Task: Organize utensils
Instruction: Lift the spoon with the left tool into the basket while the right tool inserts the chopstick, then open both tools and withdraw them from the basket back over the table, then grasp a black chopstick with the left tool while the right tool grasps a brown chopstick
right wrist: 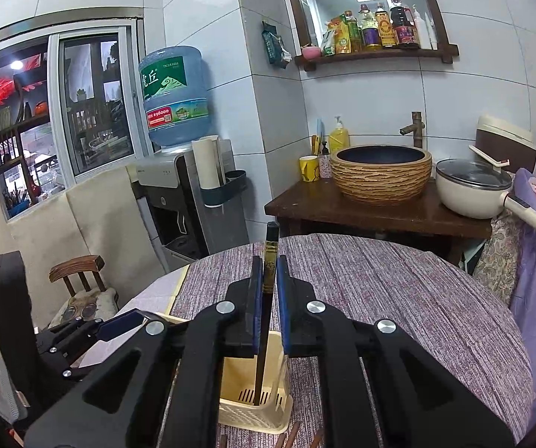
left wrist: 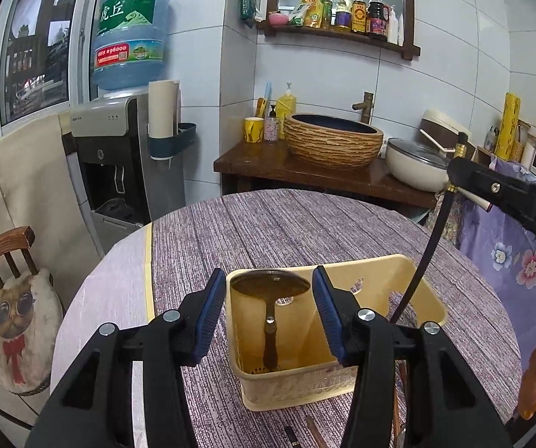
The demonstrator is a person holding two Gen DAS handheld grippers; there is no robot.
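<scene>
My left tongs (left wrist: 266, 319) stand spread around the spoon (left wrist: 270, 285), not touching it; it stands bowl-up in the left compartment of the holder (left wrist: 430, 298). My right tongs (right wrist: 269, 300) pinch a dark chopstick (right wrist: 264, 321), its tip down in the holder's right compartment.

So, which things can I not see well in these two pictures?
- Left wrist view: the chopstick's lower tip, hidden behind the left claw's finger.
- Left wrist view: brown sticks on the table near the bottom edge, cut off.
- Right wrist view: most of the yellow holder, covered by the right claw.
</scene>
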